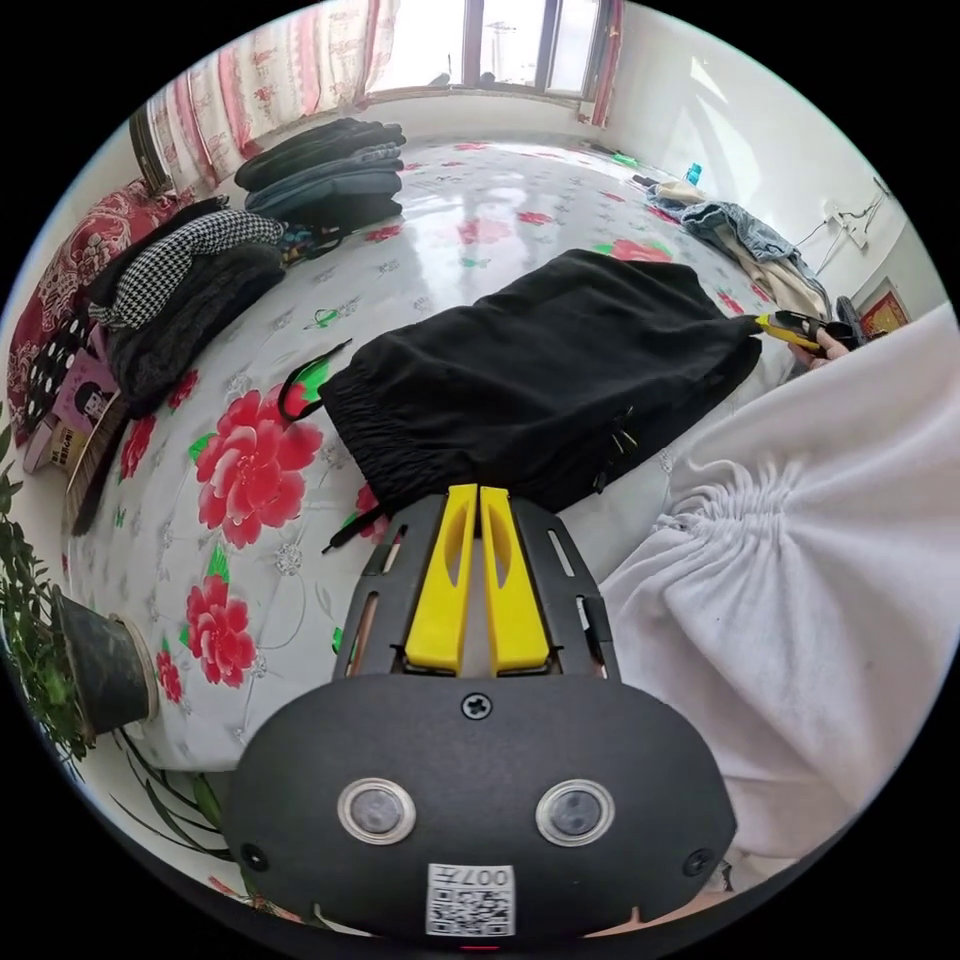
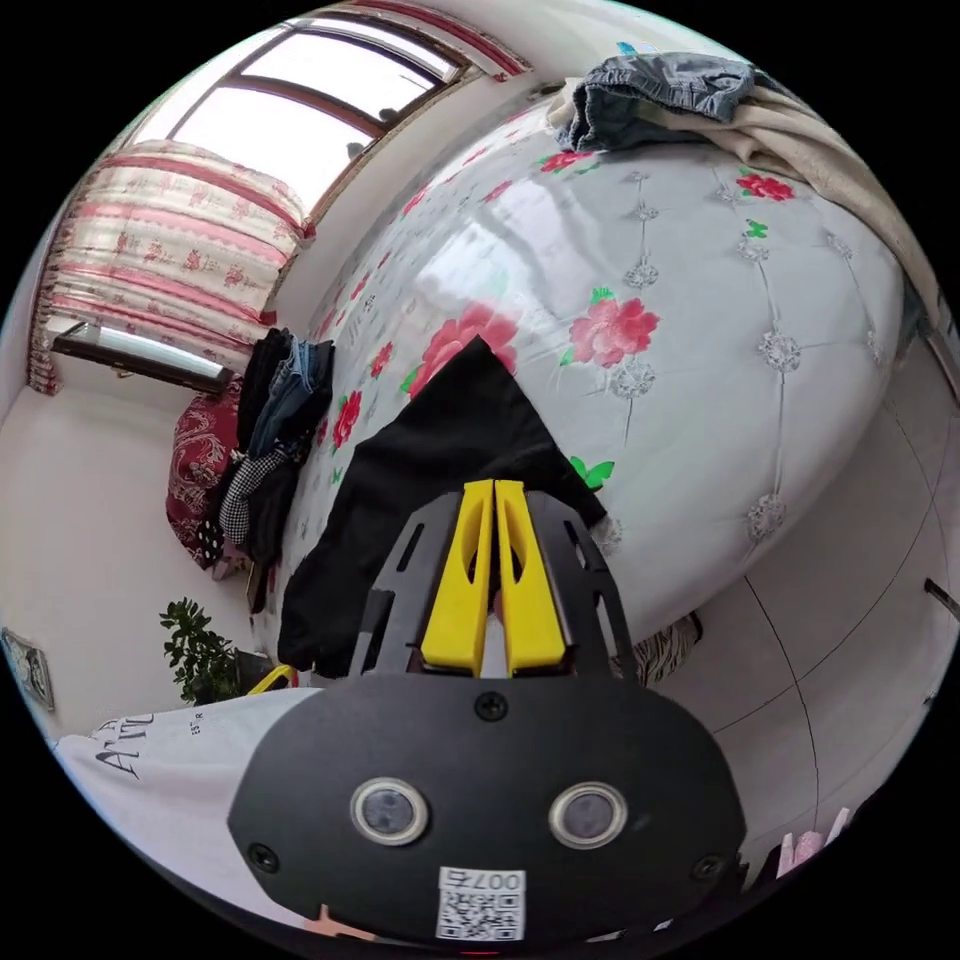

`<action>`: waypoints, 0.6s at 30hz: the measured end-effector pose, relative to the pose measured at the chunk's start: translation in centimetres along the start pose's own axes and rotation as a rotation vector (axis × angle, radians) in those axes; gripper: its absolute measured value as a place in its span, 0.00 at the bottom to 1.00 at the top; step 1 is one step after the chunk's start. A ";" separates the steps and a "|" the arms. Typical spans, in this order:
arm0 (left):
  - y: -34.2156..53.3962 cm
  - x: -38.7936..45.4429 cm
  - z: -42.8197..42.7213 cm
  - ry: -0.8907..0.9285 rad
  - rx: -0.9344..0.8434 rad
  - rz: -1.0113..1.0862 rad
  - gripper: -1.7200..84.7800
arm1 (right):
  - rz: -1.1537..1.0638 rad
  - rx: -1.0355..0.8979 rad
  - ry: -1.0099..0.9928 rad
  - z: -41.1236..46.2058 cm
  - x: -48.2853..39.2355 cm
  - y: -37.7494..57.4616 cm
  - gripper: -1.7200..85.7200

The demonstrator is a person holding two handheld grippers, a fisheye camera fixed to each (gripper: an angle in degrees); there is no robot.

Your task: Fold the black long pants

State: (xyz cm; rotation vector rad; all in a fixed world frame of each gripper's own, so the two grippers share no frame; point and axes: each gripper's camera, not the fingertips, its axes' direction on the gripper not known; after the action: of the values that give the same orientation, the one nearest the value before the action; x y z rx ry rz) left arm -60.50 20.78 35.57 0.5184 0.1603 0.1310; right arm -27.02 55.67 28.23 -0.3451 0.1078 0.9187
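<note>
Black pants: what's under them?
The floral bed cover lies under the black pants, showing all around them. The part beneath the fabric is hidden.

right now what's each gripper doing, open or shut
Left gripper: shut on the waistband edge of the black pants.
Right gripper: shut on the pants' other end.
</note>
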 end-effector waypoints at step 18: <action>1.9 -4.4 -4.1 0.081 -0.017 -0.151 0.01 | 0.358 0.071 -0.270 -0.1 8.2 3.7 0.11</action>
State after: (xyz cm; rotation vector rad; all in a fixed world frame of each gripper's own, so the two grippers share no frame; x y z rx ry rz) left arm -65.69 23.63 33.51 0.4825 0.2760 0.0061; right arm -25.02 63.97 25.29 -0.1335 -0.0484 1.3043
